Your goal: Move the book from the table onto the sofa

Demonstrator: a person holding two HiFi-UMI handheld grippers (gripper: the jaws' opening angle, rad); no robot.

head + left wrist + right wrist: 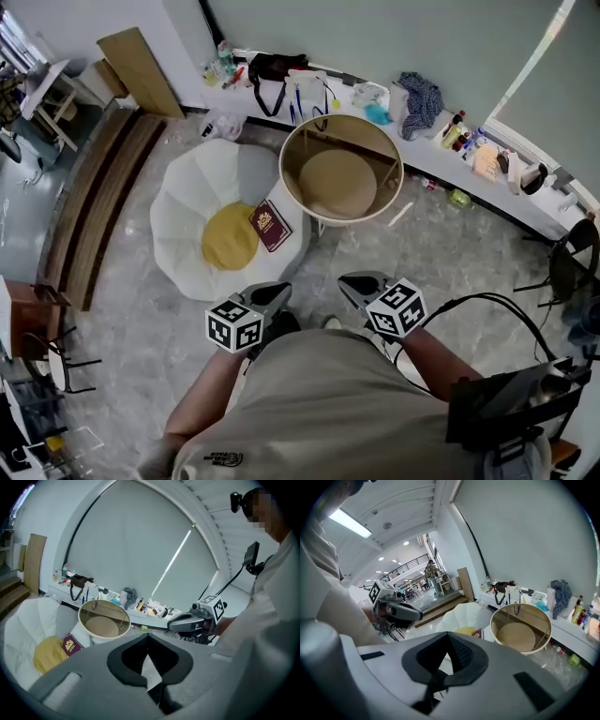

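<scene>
So the book [271, 225] is on the sofa [187, 202], that white petal-shaped one. It lies flat on the seat, right at the edge of the yellow cushion [228, 239], on the side nearer the round glass-topped table [282, 169]. It has a dark red cover with a gold crest and a line or two of gold print. It looks a lot like a passport cover, but the lettering is too small to read in any view.

Both grippers are empty and held up close to the person's chest, well apart from the book. The left gripper [283, 290] has its jaws closed together with nothing between them, and the right gripper [346, 281] is the same: pads meeting, nothing held. Each one carries its cube of black-and-white square markers, which are just patterns, no text.

There's a small dark logo [223, 458] low on the person's beige shirt, also unreadable. The ledge [525, 211] along the wall is packed with bottles, a black bag [277, 66] and a blue cloth [424, 99]. None of the labels come through.
</scene>
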